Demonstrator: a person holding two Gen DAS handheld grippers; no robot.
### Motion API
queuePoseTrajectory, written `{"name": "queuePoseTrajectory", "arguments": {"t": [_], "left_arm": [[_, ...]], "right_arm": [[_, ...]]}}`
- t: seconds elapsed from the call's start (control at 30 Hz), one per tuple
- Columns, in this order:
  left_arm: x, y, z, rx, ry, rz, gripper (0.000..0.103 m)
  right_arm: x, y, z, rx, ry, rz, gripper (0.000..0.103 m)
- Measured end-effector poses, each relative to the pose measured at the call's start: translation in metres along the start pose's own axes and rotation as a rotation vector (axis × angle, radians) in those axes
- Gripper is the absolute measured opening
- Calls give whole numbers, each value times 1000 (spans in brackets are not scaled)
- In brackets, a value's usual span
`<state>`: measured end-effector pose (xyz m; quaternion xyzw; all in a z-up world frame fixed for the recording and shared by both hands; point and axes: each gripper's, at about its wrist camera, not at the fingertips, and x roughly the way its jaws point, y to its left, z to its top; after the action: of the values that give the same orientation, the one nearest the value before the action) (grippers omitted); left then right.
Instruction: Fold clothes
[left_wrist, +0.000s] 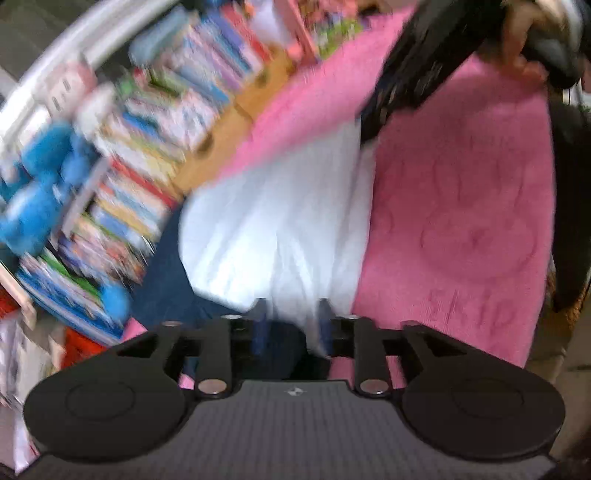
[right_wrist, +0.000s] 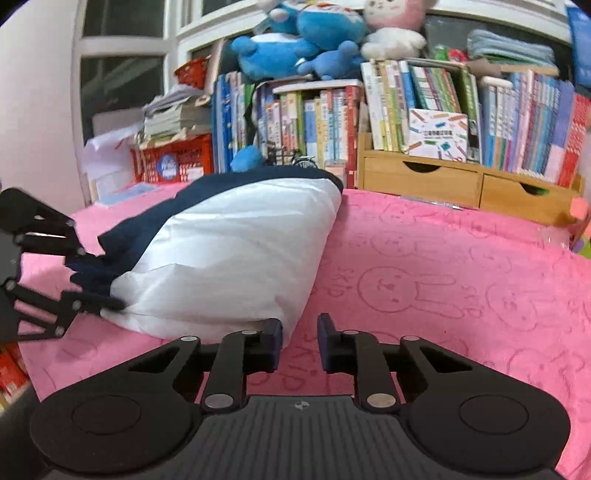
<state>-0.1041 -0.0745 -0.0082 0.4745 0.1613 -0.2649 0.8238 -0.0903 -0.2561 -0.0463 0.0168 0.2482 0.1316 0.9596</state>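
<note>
The left gripper (left_wrist: 291, 314) pinches the white-and-navy garment (right_wrist: 236, 251), seemingly its near-left edge; the right gripper (right_wrist: 300, 339) hangs released; the slack bundle could slip and unfold.

A lived-in home bedroom or child's study corner: ahead of the right claw, a pink rabbit-print terry cover (right_wrist: 461, 280), crammed rows of colourful upright books (right_wrist: 406, 107), blue plush toys (right_wrist: 291, 48) on top, light wooden drawers (right_wrist: 421, 181) beneath.
</note>
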Motion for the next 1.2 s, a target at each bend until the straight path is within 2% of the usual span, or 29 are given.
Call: {"name": "queuePoseTrajectory", "arguments": {"t": [0.03, 0.07, 0.13, 0.23, 0.3, 0.37, 0.4, 0.47, 0.53, 0.63, 0.77, 0.87, 0.93, 1.03, 1.13, 1.2], "left_arm": [[-6, -5, 6, 22, -35, 15, 61], [-9, -13, 13, 56, -70, 20, 64], [-10, -31, 27, 121, -120, 16, 77], [6, -54, 42, 192, -148, 22, 78], [26, -65, 46, 233, -145, 90, 73], [48, -73, 46, 293, -134, 204, 61], [56, -75, 46, 314, -125, 234, 59], [69, -74, 45, 329, -110, 242, 51], [73, -75, 41, 325, -94, 223, 36], [67, -77, 29, 334, -82, 220, 27], [65, -77, 13, 344, -57, 234, 27], [65, -77, 10, 341, -50, 246, 27], [66, -78, 9, 350, -51, 267, 29], [66, -72, 5, 343, -33, 268, 28], [66, -54, -9, 276, 51, 211, 27], [67, -38, -19, 193, 118, 168, 26]], "right_arm": [[-1, -2, 1, 16, -2, 6, 19], [-1, -3, 2, 32, -3, 12, 18], [-2, -7, 4, 64, -7, 24, 18], [-3, -8, 5, 73, -9, 24, 18], [-2, -5, 4, 52, -8, 12, 18], [-2, -3, 3, 31, -7, -1, 18], [-1, -1, 3, 20, -7, -8, 18], [-1, 1, 2, -1, -6, -21, 18], [0, 4, 1, -22, -5, -34, 18], [0, 7, -1, -54, -4, -53, 19], [2, 12, -3, -90, -2, -76, 19], [4, 9, 1, -27, -1, -43, 20], [9, 6, 5, 18, 9, -18, 26], [18, 12, 9, -4, 15, -79, 28], [18, 22, 5, -84, 6, -149, 28], [15, 21, 1, -88, 12, -151, 28]]}}
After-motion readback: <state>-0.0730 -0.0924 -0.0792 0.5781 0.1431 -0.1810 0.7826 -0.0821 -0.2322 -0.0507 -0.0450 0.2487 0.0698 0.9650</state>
